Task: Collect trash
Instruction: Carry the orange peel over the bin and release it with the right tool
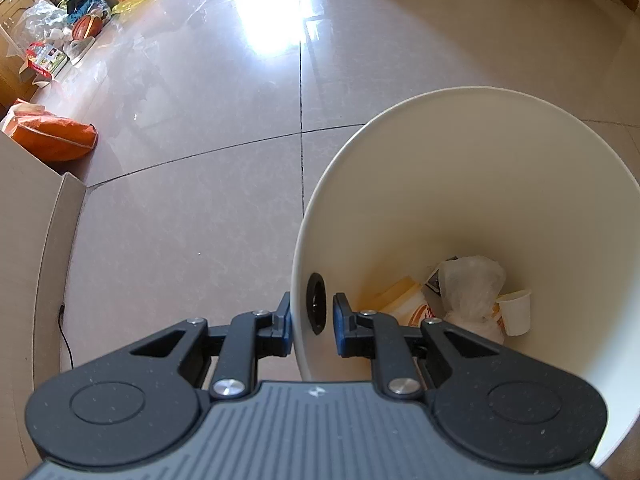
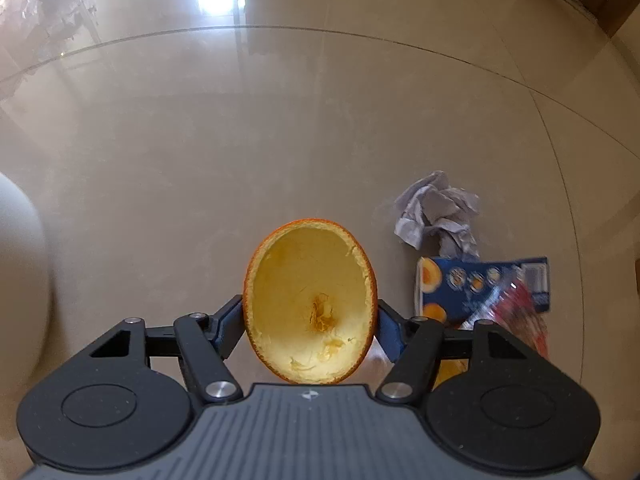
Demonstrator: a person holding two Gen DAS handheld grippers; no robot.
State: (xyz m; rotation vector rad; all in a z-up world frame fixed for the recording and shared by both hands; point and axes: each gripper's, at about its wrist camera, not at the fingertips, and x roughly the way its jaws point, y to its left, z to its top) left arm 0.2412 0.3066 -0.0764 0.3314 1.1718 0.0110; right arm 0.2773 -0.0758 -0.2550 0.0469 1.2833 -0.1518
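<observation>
Here, your left gripper [image 1: 310, 316] was clamped on the near wall of the white bin [image 1: 460, 184], one finger outside it and one inside, right by the dark hole [image 1: 316, 303] in that wall. Down in the bin lay an orange-and-white tub [image 1: 408, 304], a clear plastic bag [image 1: 472, 284] and a small paper cup [image 1: 516, 312], all touching at the bottom. Beyond the bin stretched the glossy tiled floor [image 1: 200, 152], with an orange bag [image 1: 56, 140] off to the left and a basketball [image 1: 86, 26] among the clutter at the far edge.

Your right gripper [image 2: 310, 322] was grasping a hollow orange peel [image 2: 310, 308], its pale inside facing the camera; both fingers pressed on its outer skin. Whether the peel was touching the floor cannot be told. Just right of it lay a blue wrapper [image 2: 484, 284] with fruit pictures, blurred, and a red-and-clear wrapper [image 2: 516, 312] over its near corner. Touching the blue wrapper's far edge sat a crumpled paper ball [image 2: 436, 208]. At the left edge, a white blur [image 2: 20, 280] showed, too soft to identify.
</observation>
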